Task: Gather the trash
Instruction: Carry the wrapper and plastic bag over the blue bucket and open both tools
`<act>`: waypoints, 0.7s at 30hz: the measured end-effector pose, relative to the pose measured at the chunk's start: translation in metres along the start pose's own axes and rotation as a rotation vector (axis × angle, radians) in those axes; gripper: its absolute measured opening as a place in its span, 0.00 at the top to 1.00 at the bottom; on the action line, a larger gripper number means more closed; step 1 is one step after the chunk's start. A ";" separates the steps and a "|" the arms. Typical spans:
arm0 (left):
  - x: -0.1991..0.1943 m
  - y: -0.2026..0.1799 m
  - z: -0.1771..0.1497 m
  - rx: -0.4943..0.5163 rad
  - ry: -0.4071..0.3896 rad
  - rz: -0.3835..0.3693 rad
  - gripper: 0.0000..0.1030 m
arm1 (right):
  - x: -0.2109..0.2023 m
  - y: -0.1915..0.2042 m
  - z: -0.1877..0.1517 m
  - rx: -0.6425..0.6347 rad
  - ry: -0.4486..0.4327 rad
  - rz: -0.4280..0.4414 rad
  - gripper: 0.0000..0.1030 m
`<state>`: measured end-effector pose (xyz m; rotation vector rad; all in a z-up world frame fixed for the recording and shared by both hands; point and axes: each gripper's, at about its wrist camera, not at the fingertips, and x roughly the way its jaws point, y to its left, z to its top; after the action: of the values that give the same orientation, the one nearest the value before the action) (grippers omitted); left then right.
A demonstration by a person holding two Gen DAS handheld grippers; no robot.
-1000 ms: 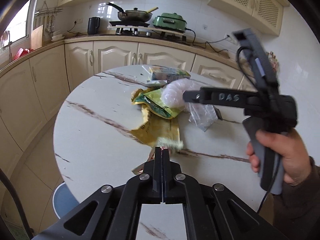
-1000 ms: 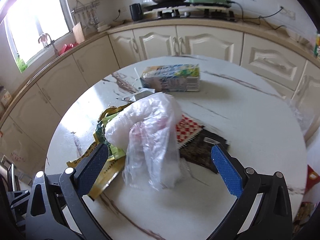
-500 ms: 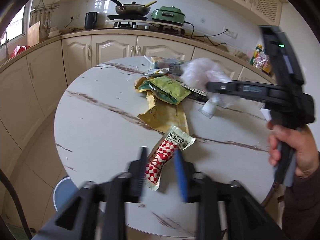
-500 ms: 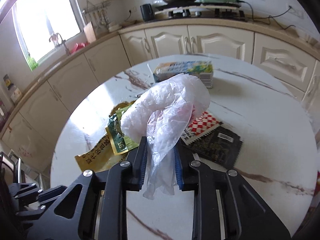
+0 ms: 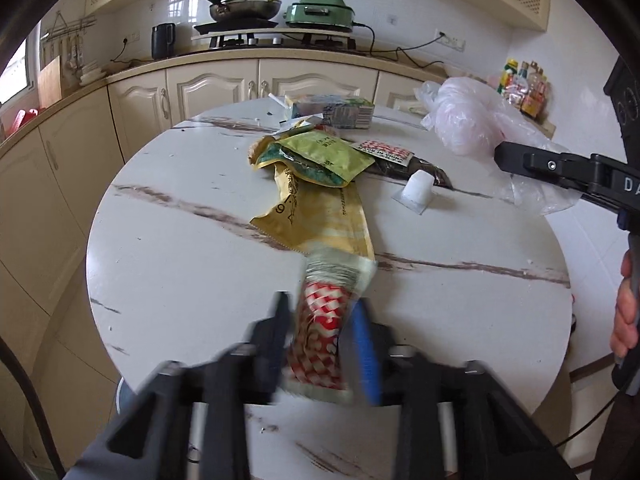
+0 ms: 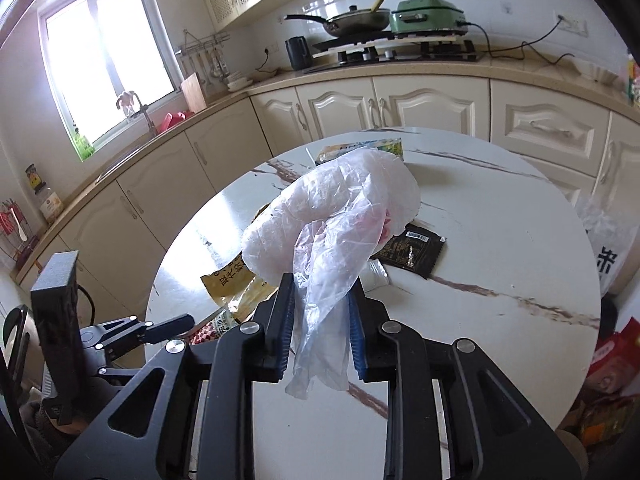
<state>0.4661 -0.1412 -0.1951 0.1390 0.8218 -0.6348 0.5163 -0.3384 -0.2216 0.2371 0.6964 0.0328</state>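
While most litter clusters toward the far half of the round marble table, its near-left stretch lies bare, and its near rim curves just under the left gripper. Between that gripper's blurred jaws, which are closing, sits a red-and-white checkered wrapper, its far end pointing at the yellow-gold packet just beyond. Whether the pads already press it, the blur hides. Farther on, a green snack pouch overlaps the gold one, with a dark packet and a small clear plastic cup to the right, and a printed carton near the far edge. Cream cabinets ring the table, leaving a floor gap on the left.

To the right side, the right gripper pinches a crumpled clear plastic bag, held above the tabletop, its tail hanging below the blue pads. A hand grips its handle.
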 end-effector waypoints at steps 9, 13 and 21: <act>-0.009 0.012 -0.007 -0.058 -0.022 -0.036 0.97 | -0.004 0.016 -0.001 -0.015 -0.008 0.027 0.77; -0.030 0.019 -0.010 -0.090 -0.058 -0.045 0.97 | -0.005 0.034 0.001 -0.042 -0.012 0.050 0.77; -0.105 0.087 -0.028 -0.189 -0.149 0.091 0.96 | 0.027 0.133 0.008 -0.161 0.006 0.190 0.77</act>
<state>0.4447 -0.0115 -0.1490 -0.0419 0.7230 -0.4728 0.5481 -0.2078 -0.2026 0.1481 0.6719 0.2705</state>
